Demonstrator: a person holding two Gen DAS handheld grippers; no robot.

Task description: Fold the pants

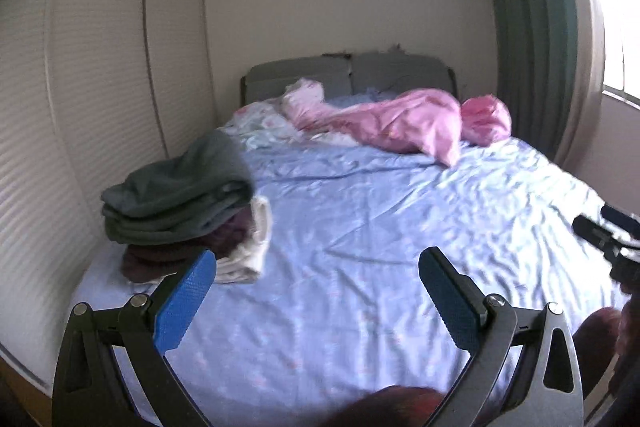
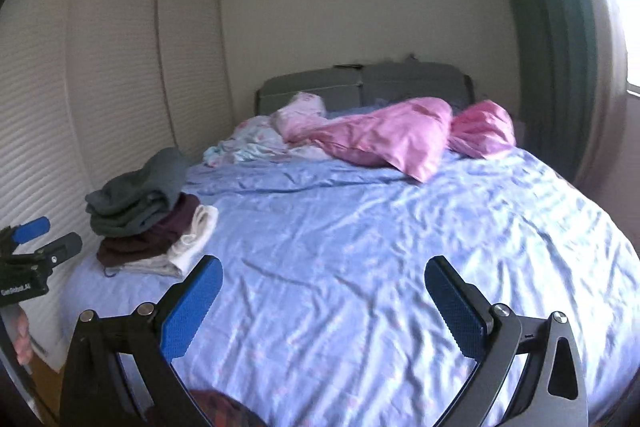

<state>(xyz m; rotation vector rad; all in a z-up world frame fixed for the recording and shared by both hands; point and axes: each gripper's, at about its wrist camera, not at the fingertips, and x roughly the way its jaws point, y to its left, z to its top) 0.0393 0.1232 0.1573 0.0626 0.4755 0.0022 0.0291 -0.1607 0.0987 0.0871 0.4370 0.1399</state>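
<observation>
My left gripper [image 1: 318,291] is open above the blue bed sheet [image 1: 360,227] with nothing between its fingers. My right gripper [image 2: 322,299] is open too, over the sheet [image 2: 360,235], also empty. A dark red cloth [image 1: 400,407] shows at the bottom edge below the left gripper, blurred; the same reddish cloth [image 2: 224,409] lies under the right gripper. A stack of folded clothes [image 1: 176,211] sits at the bed's left side, grey on top, maroon and white beneath. Each gripper sees the other: the right gripper [image 1: 602,227] at the right edge, the left gripper [image 2: 48,239] at the left edge.
Pink bedding [image 1: 400,123] and a floral sheet [image 1: 260,123] lie bunched by the grey headboard [image 1: 348,75]. Louvred wardrobe doors [image 1: 100,87] run along the left. A green curtain [image 1: 528,27] and a window are on the right. A hand [image 2: 22,339] holds the left gripper.
</observation>
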